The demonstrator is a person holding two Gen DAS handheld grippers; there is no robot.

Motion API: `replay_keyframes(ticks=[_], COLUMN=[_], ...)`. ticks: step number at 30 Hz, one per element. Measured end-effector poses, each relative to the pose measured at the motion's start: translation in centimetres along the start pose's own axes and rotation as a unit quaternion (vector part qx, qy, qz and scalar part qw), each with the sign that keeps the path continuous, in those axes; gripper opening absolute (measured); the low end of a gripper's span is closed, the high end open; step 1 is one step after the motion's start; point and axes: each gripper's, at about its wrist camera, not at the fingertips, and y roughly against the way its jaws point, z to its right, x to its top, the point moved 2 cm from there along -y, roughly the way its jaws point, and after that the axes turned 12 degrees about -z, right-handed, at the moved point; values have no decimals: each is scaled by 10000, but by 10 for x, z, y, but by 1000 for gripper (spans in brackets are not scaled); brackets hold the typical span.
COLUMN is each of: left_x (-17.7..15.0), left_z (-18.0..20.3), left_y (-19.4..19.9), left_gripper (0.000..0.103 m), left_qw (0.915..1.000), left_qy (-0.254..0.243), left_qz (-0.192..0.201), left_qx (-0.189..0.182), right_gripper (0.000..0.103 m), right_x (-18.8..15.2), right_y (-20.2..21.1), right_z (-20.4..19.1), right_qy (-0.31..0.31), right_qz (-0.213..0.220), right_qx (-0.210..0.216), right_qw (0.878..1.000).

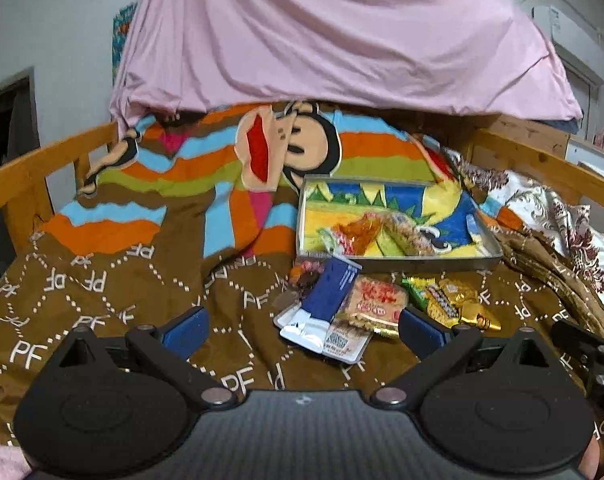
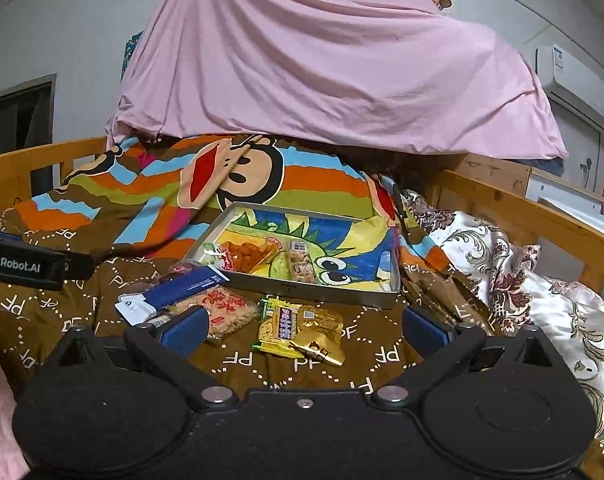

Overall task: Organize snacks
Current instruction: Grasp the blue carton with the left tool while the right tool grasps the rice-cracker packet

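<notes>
Brown quilt (image 2: pixel 81 320), snacks loose, your tongs empty.
Your left gripper (image 1: pixel 302 326) and right gripper (image 2: pixel 304 330) both gape wide, gripping nothing. Tin (image 2: pixel 382 300) sits past them with an orange pack (image 2: pixel 247 258) and a bar (image 2: pixel 301 266) inside; blue pack (image 2: pixel 181 288), rice cake (image 2: pixel 225 310) and gold packs (image 2: pixel 302 330) lie just before it.

"GenRobot.AI" on left gripper (image 2: pixel 21 266); "PF" across brown blanket (image 2: pixel 101 292)

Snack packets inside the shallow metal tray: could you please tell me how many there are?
3: a green-and-white packet at the left end of the metal tray, an orange crinkly packet against it, a clear-wrapped cracker bar mid-tray. More may hide underneath.
</notes>
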Motion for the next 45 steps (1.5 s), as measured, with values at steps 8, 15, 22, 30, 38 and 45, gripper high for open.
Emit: replay_keyframes(ticks=[8,15,22,30,38,45], left_x=[20,42,61,69,78,76], left_z=[-19,-26,-17,-5,-24,-25], left_y=[-26,-62,-103,-129,-124,-141], left_gripper=[103,103,103,102,102,102], left_qw=[9966,9907,9845,9843,9891,9865], left_qy=[164,-204,-794,-1312,-727,-800], left_qz=[-623,-1119,-1375,-1109,-962,-1064], left_qx=[-515,-743,-749,-408,-842,-950], right_gripper=[102,102,102,102,99,95], right_x=[3,9,14,23,36,36], right_y=[-17,-41,-84,-133,-191,-221], right_z=[2,-4,-15,-45,-81,-86], right_qy=[-106,135,283,158,189,-25], right_qz=[-324,-666,-1098,-1209,-1335,-1599], right_qx=[238,626,1009,1250,1116,1270], right_qw=[9991,9957,9884,9846,9846,9789])
